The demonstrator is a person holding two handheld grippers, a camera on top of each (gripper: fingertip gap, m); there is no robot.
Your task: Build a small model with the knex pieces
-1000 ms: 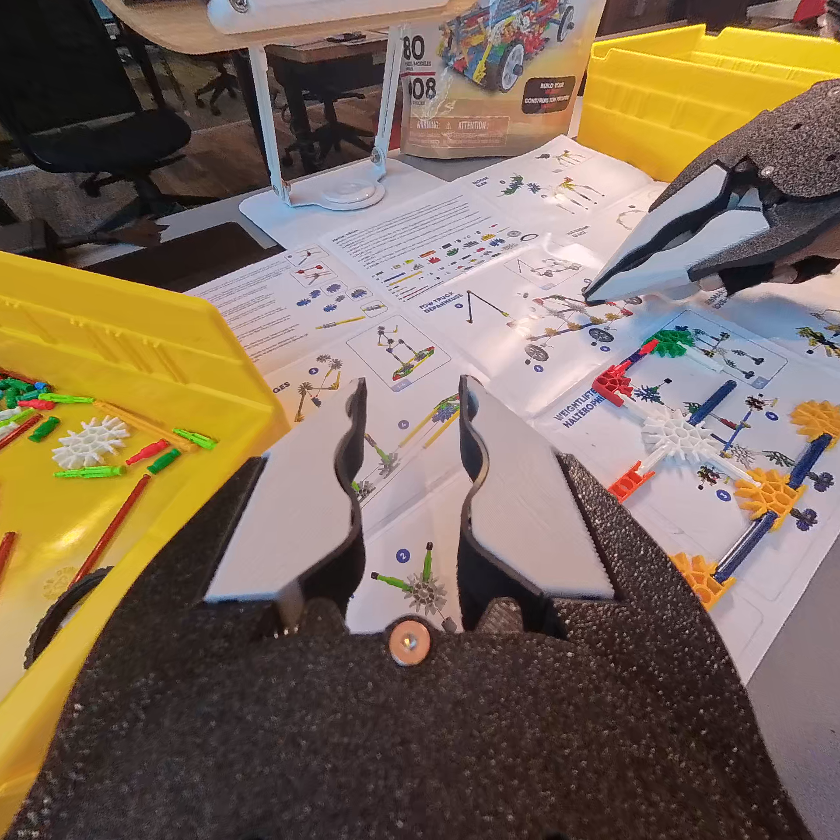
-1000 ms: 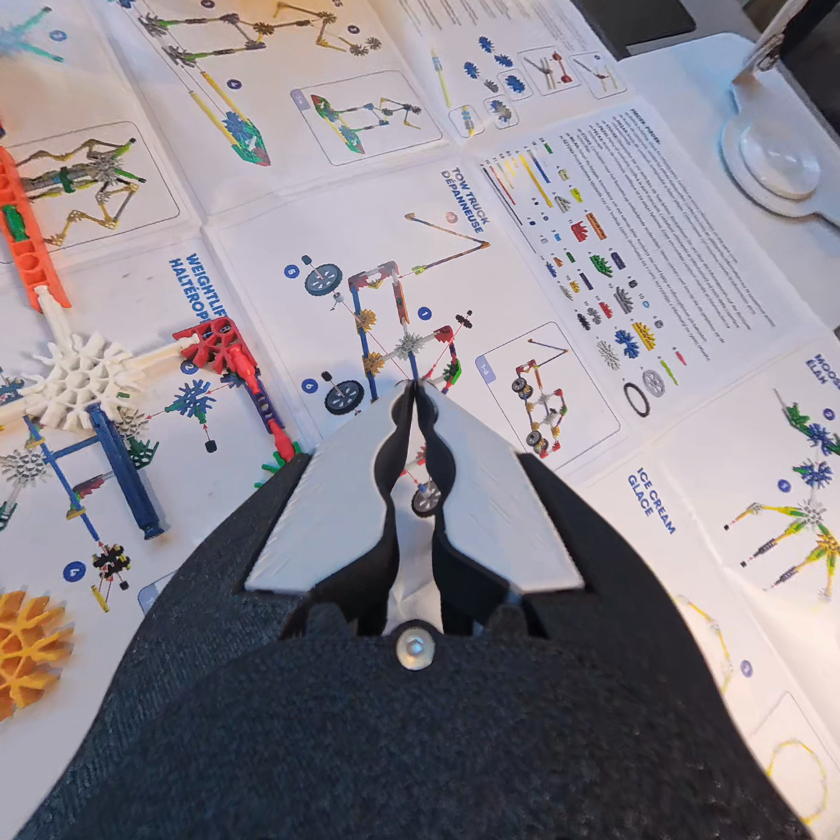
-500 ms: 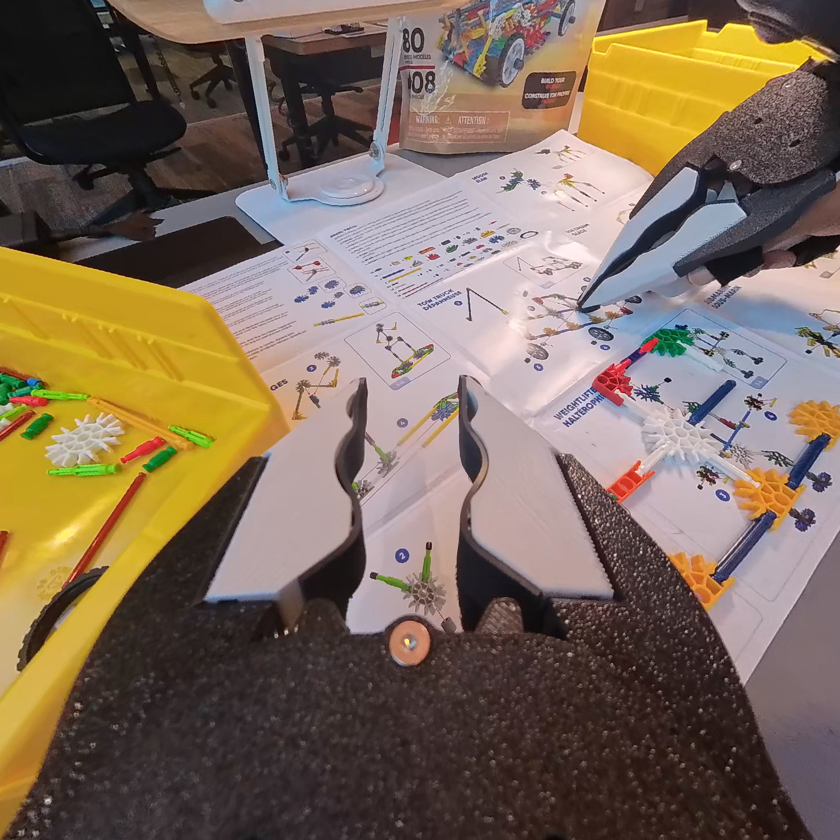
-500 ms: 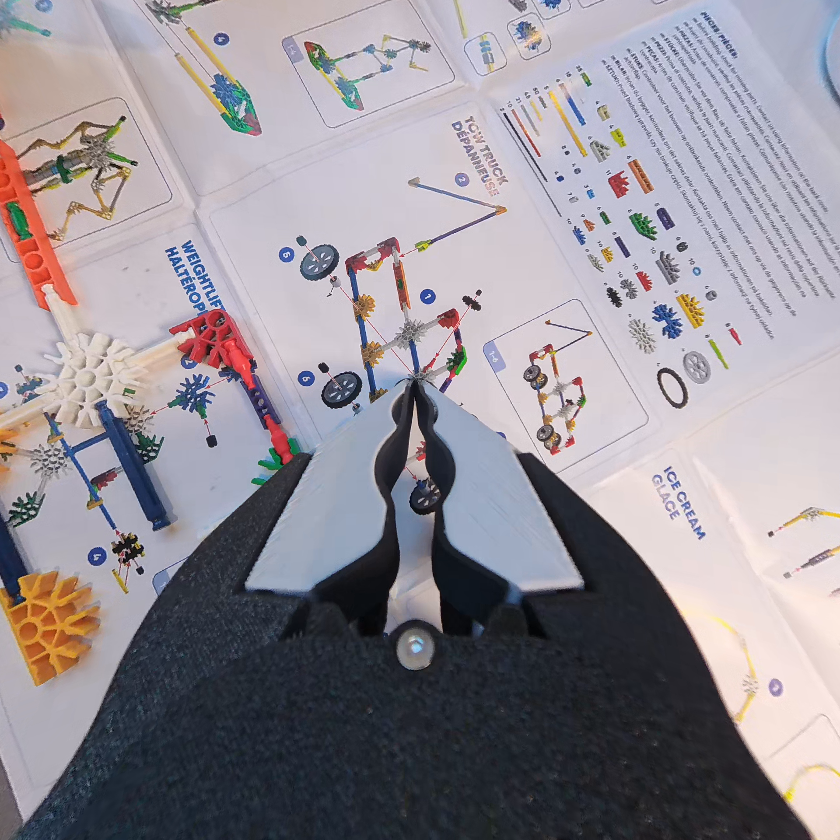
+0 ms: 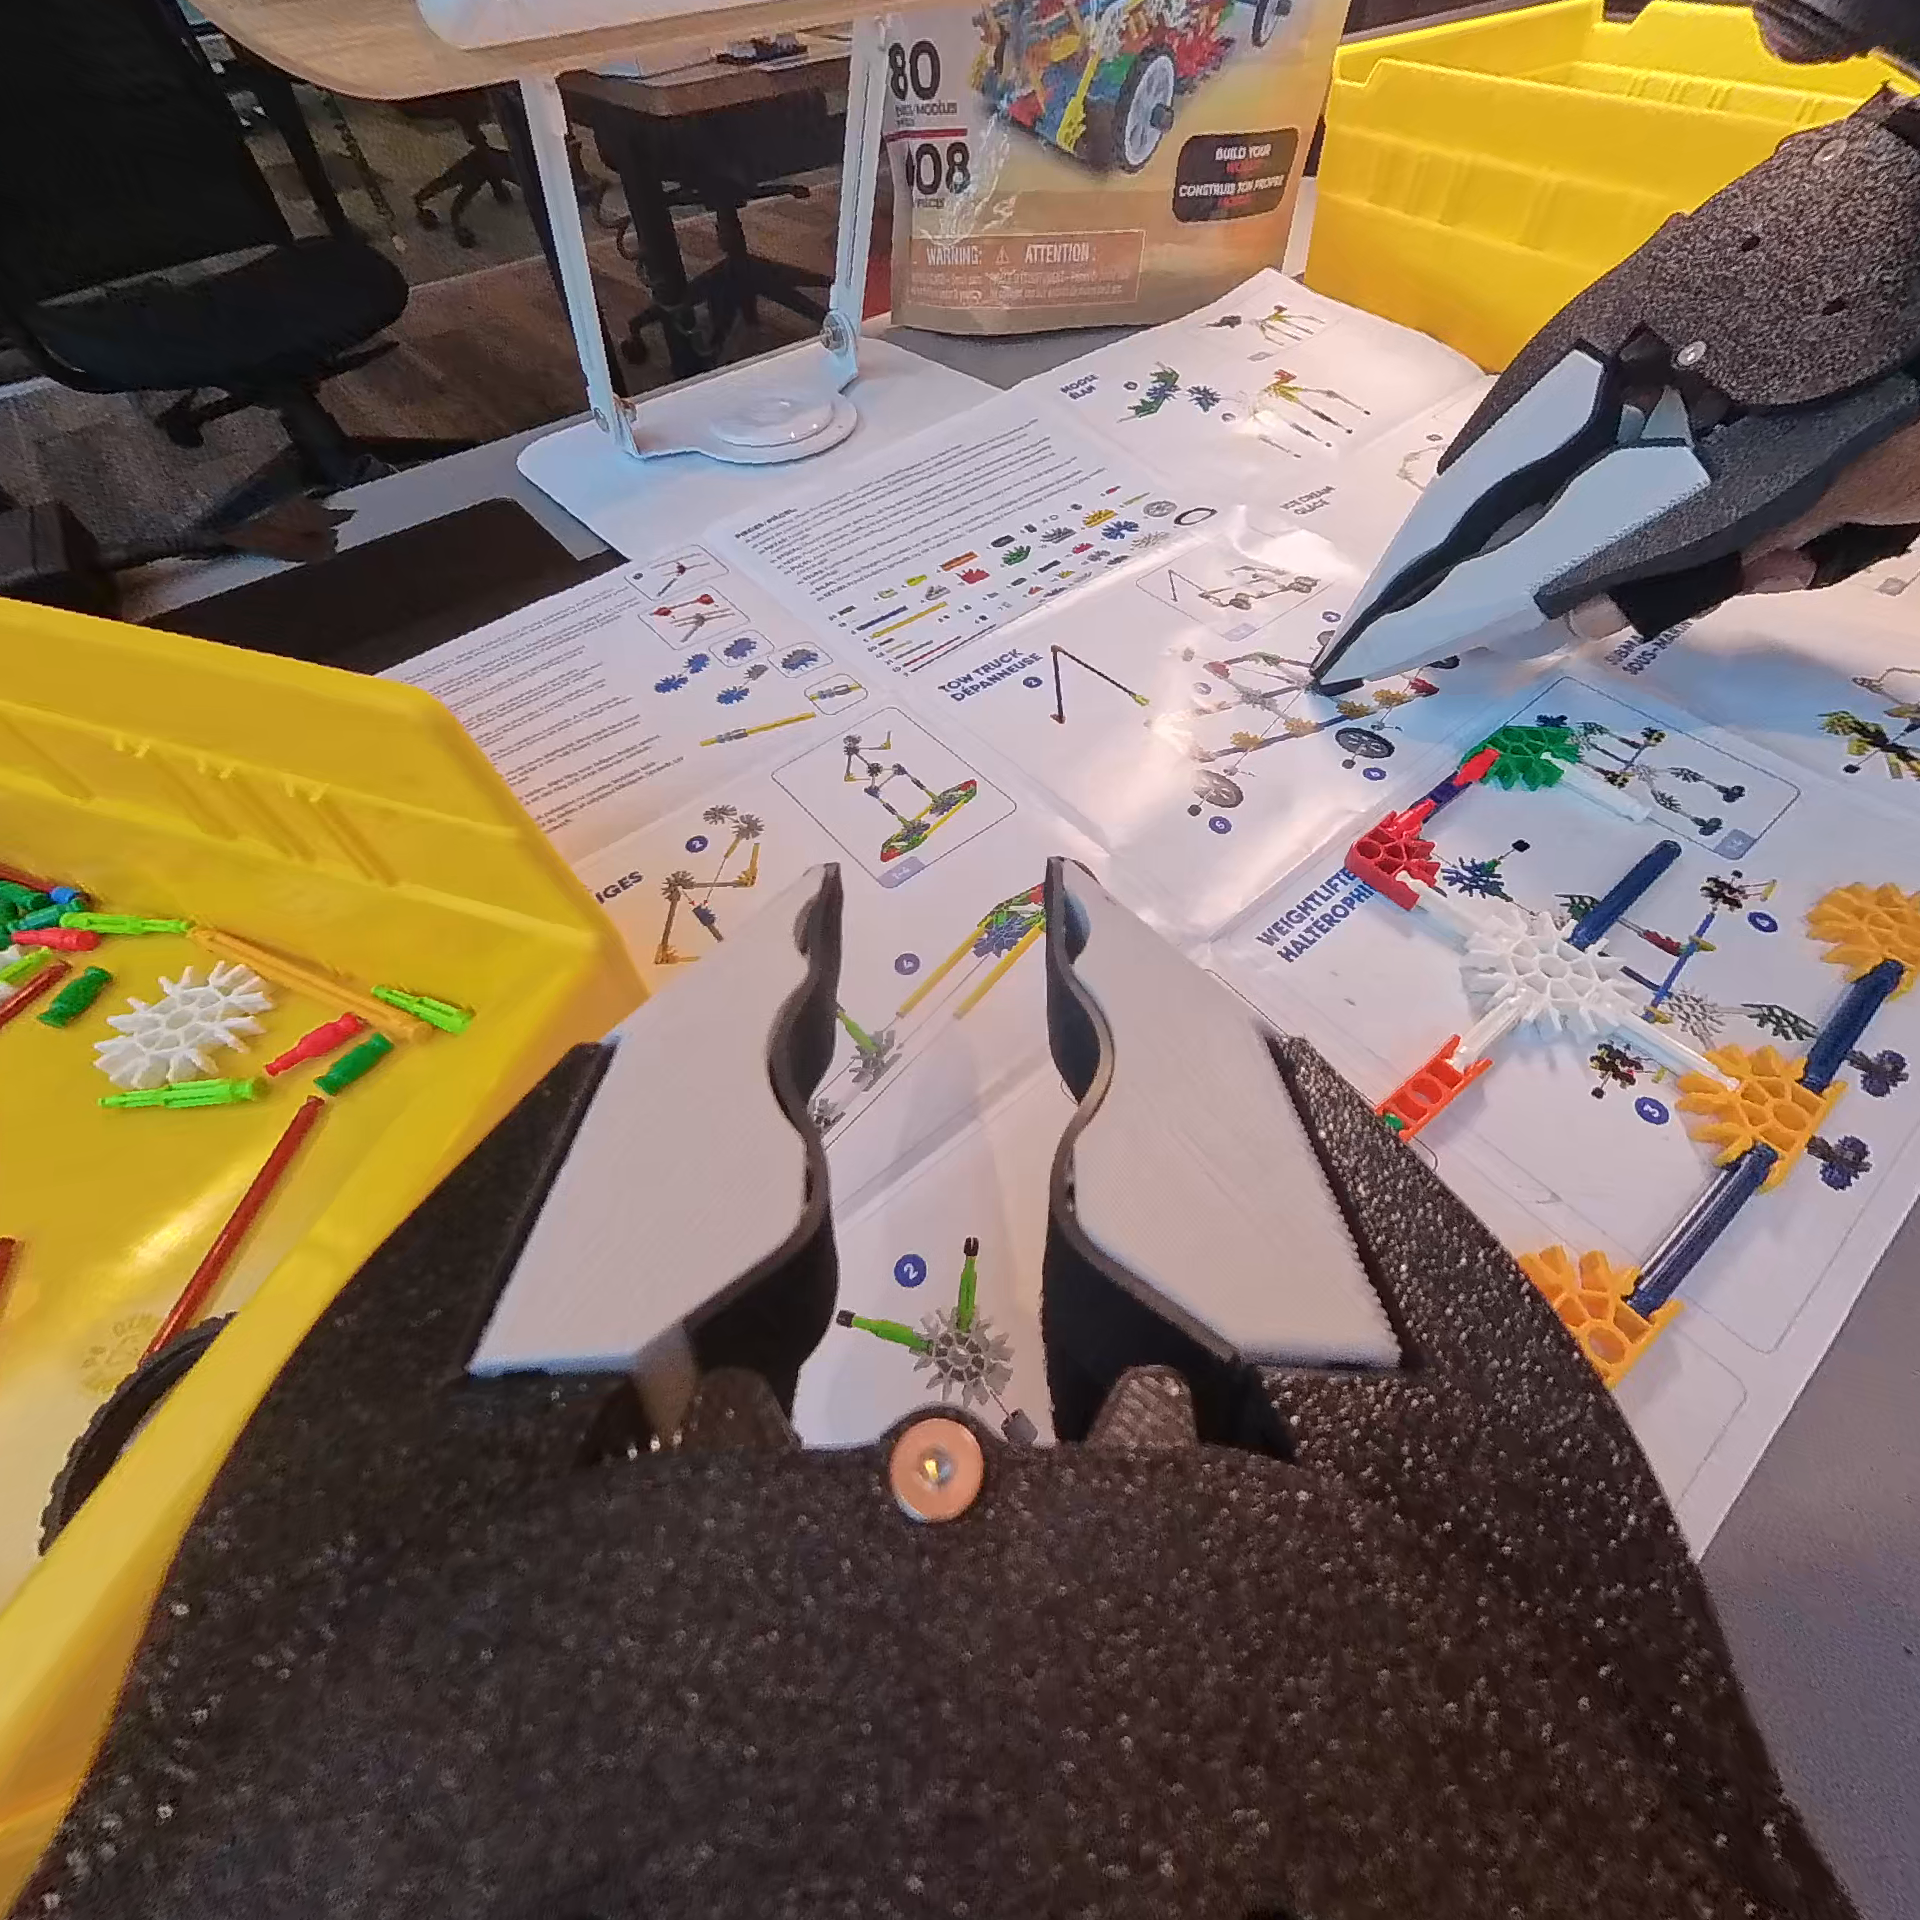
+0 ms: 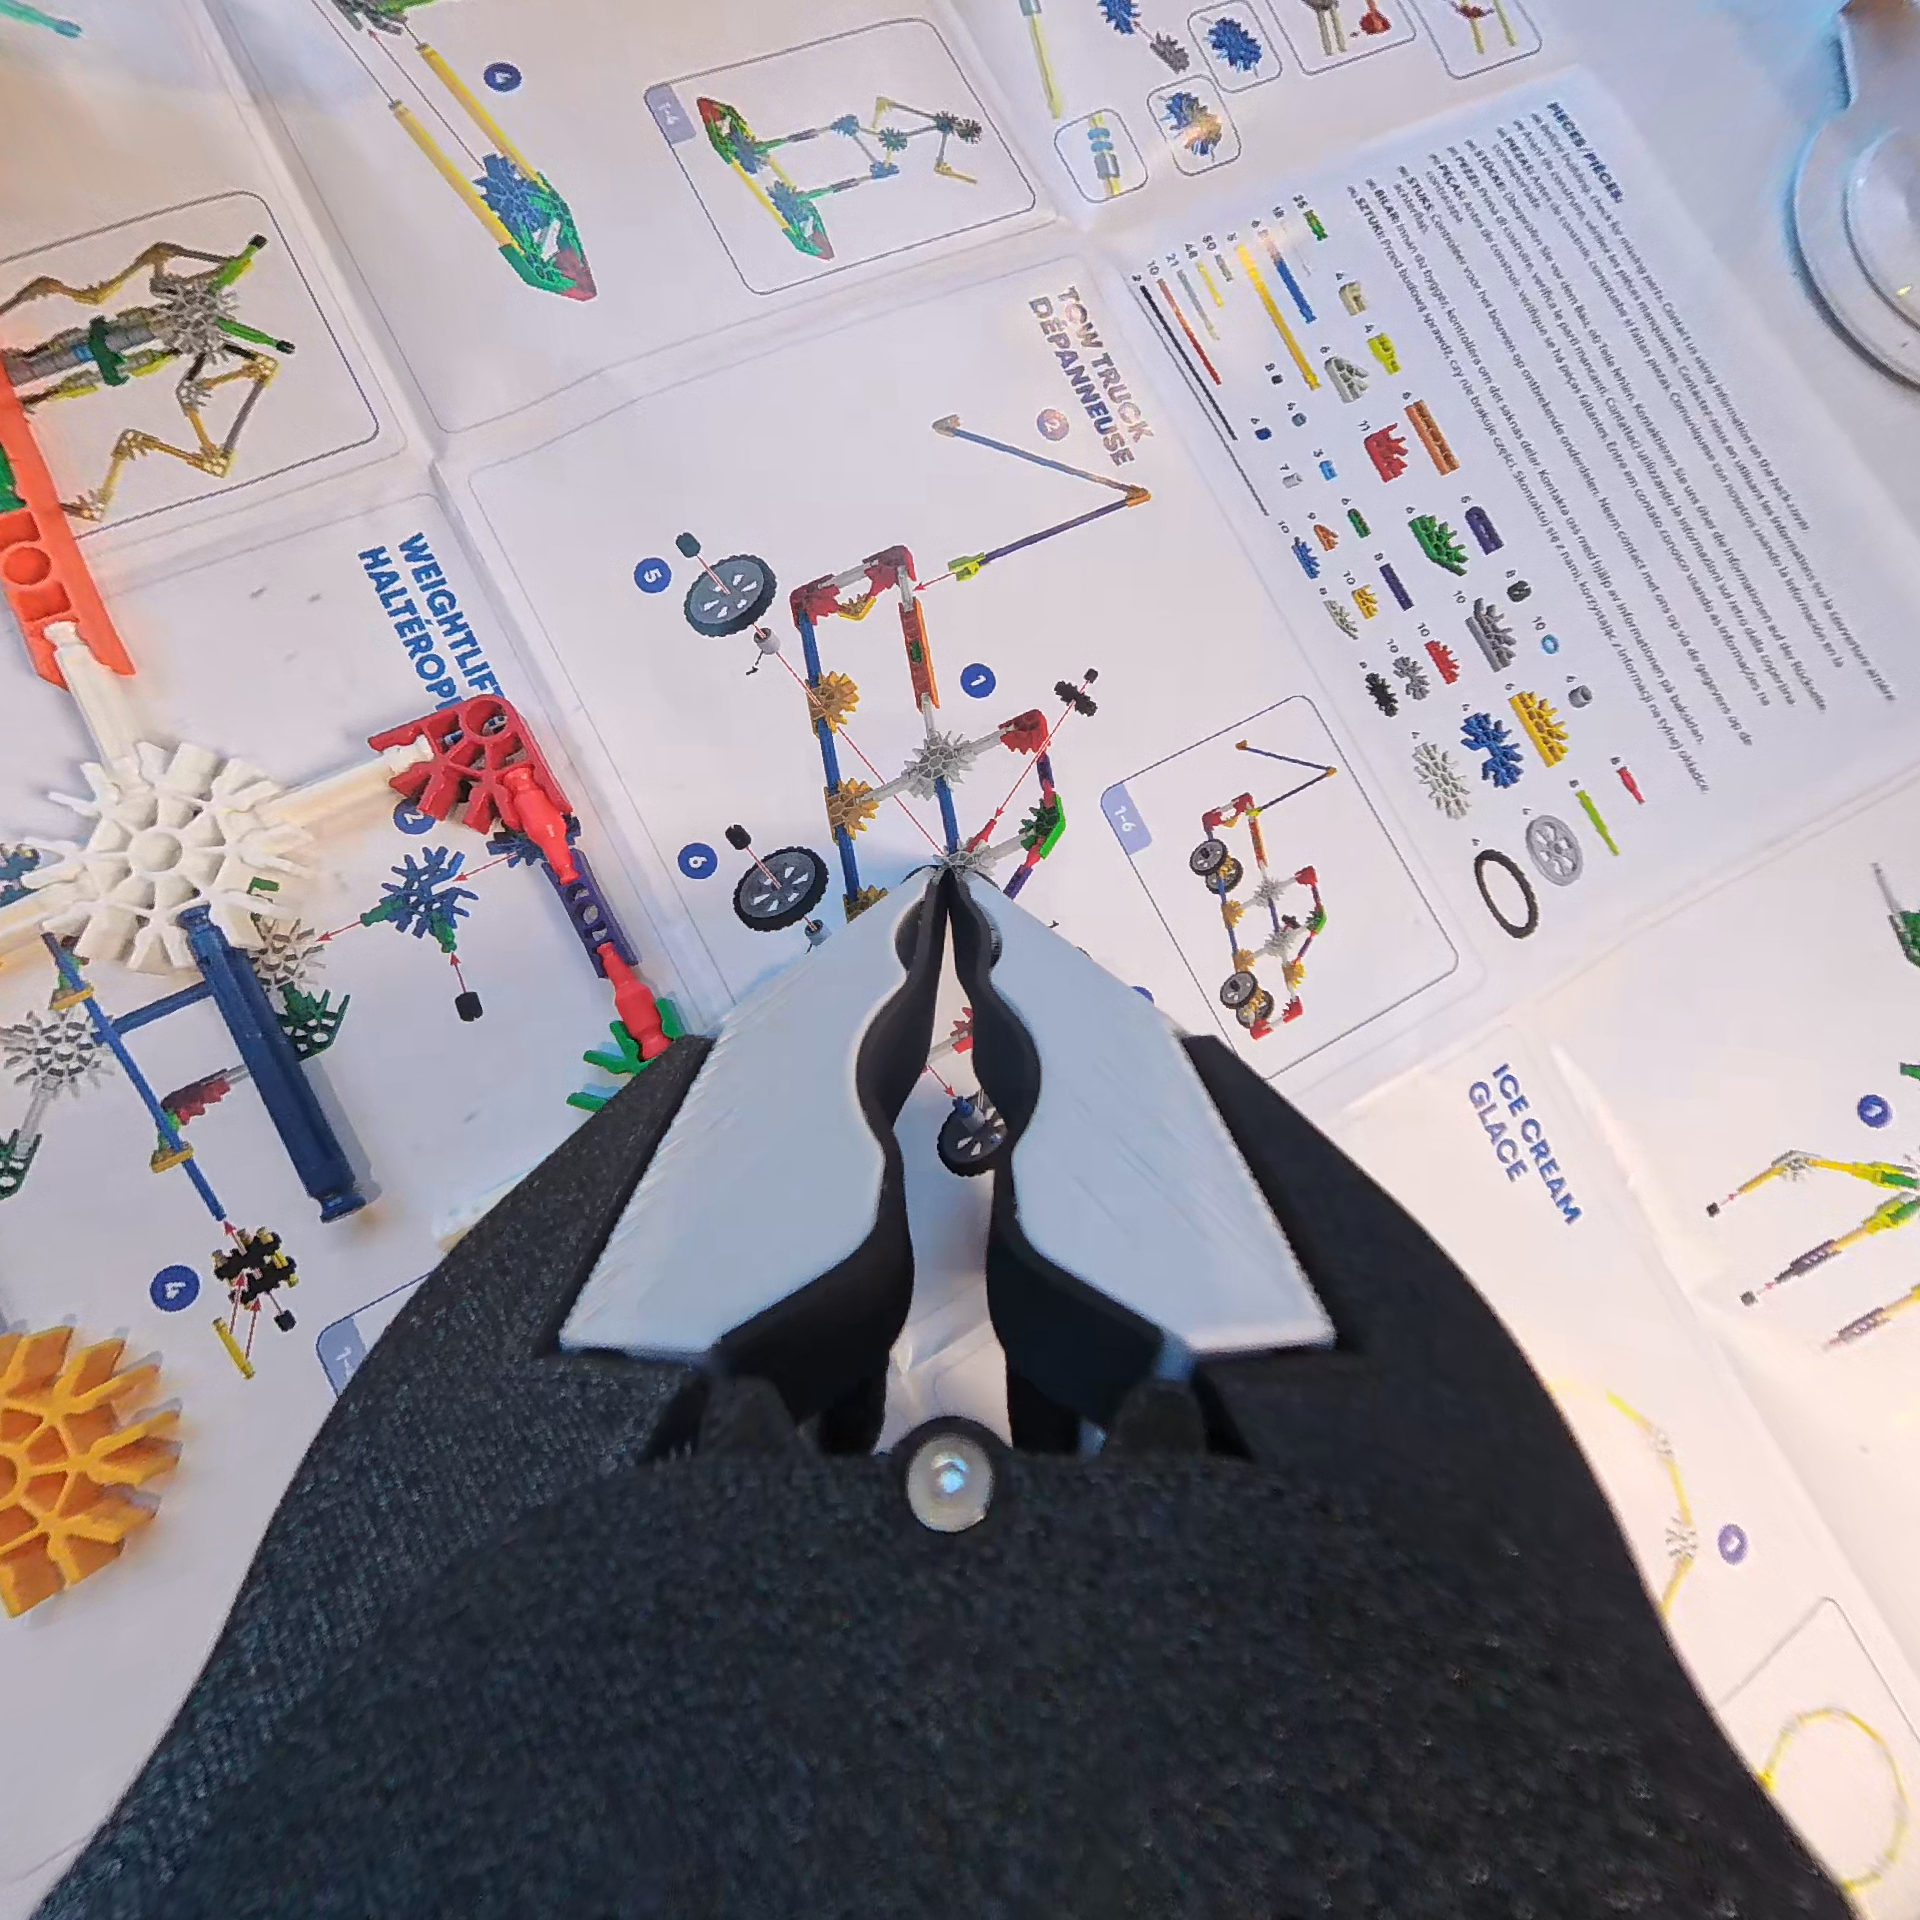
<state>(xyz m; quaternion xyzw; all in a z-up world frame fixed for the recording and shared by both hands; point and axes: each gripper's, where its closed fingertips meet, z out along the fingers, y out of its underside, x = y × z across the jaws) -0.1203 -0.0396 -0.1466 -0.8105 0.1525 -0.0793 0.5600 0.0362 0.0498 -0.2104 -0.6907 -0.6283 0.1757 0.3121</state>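
My left gripper (image 5: 940, 894) is open and empty, held above a printed instruction sheet (image 5: 1039, 582), beside a yellow bin (image 5: 312, 790). My right gripper (image 6: 945, 873) is shut and empty, its tip down on a truck drawing on the sheet (image 6: 727, 436); it also shows in the left wrist view (image 5: 1335, 681). A partly built toy frame lies on the sheet to the right: white snowflake connector (image 5: 1543, 971), red connector (image 5: 1392, 862), blue rods (image 5: 1626, 894), yellow connectors (image 5: 1756, 1107), green connector (image 5: 1522, 753). In the right wrist view the white connector (image 6: 156, 852) and red connector (image 6: 468, 748) lie left of the tip.
The yellow bin holds loose green, red and orange rods (image 5: 208, 1091) and a white connector (image 5: 182, 1023). A white lamp base (image 5: 769, 426) and a toy set bag (image 5: 1091, 156) stand at the back. A second yellow bin (image 5: 1507, 156) is at the back right. About 20 centimetres separates my left fingertips from my right.
My right gripper has tipped steeper and lowered its shut tip onto the truck drawing. My left gripper has stayed open and nearly still.
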